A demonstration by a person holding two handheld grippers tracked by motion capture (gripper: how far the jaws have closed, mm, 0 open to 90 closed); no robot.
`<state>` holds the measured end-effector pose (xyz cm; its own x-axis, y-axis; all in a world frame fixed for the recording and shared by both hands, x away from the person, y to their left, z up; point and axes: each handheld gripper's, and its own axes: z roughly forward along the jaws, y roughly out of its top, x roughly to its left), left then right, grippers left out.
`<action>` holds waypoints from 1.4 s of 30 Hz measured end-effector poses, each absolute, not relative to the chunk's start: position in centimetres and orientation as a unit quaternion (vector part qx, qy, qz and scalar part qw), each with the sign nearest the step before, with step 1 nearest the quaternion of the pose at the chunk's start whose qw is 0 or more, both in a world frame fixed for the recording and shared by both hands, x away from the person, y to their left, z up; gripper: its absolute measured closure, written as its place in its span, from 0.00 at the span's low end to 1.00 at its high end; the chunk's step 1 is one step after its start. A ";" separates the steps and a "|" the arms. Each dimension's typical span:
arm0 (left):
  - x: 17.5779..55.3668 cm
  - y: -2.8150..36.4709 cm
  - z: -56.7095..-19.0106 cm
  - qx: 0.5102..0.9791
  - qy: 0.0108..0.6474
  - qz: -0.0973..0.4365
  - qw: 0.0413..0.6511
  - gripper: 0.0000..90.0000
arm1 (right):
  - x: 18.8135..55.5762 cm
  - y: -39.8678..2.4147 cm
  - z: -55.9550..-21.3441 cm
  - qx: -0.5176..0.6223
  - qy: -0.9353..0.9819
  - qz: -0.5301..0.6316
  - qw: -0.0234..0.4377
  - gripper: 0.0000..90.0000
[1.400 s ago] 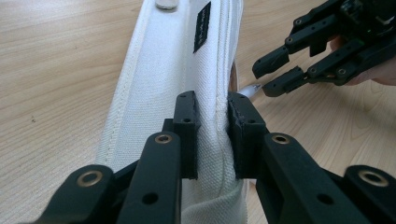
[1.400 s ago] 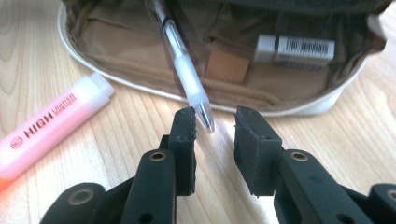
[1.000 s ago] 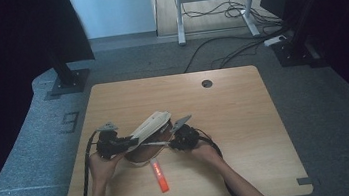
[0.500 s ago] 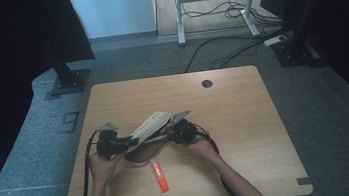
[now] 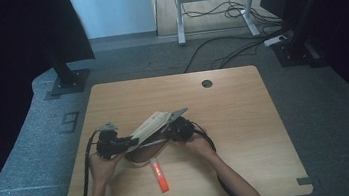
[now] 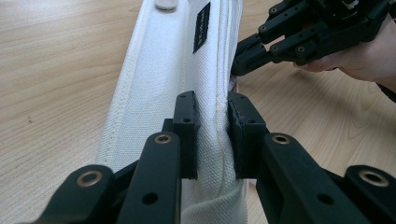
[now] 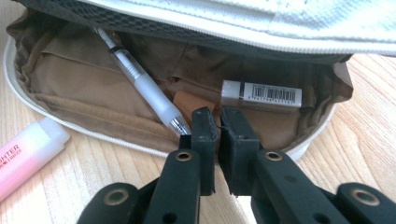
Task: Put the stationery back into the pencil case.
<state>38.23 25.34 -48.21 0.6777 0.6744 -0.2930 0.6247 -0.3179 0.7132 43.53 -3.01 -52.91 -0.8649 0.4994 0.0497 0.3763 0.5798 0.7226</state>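
A white fabric pencil case lies on the wooden table, its flap lifted and its brown lining showing. My left gripper is shut on the flap's zipper edge and holds it up. My right gripper sits at the case's open mouth with its jaws almost together. They have just parted by a sliver and I see nothing between them. Inside lie a clear pen and a white eraser with a barcode sleeve. In the high view the left gripper and right gripper flank the case.
A pink highlighter lies on the table just in front of the case, and shows at the left as the highlighter in the right gripper view. A cable hole sits near the table's far edge. Both forearms come in from the near edge.
The right hand has edged slightly left and away from me, toward the case's mouth. The left hand and the raised flap have stayed put.
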 end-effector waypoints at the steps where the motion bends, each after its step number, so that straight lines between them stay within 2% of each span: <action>1: 38.2 25.3 -48.2 0.811 0.401 0.029 0.425 0.83 | 43.5 -3.1 -52.9 0.248 0.884 0.387 0.080 0.87; 3: 38.2 25.3 -48.2 0.812 0.400 0.029 0.425 0.83 | 43.4 -3.2 -52.9 0.247 0.883 0.392 0.076 0.79; 5: 38.2 25.3 -48.2 0.812 0.400 0.029 0.425 0.83 | 43.3 -3.1 -53.0 0.245 0.883 0.392 0.075 0.75; 30: 38.2 25.2 -48.2 0.813 0.399 0.029 0.423 0.83 | 43.6 -1.6 -53.3 0.253 0.881 0.388 0.095 0.67; 36: 38.2 25.2 -48.2 0.813 0.398 0.028 0.424 0.83 | 43.4 -2.0 -53.1 0.258 0.880 0.386 0.096 0.63; 42: 38.2 25.3 -48.3 0.813 0.398 0.027 0.424 0.83 | 42.6 -2.5 -52.7 0.256 0.882 0.386 0.094 0.48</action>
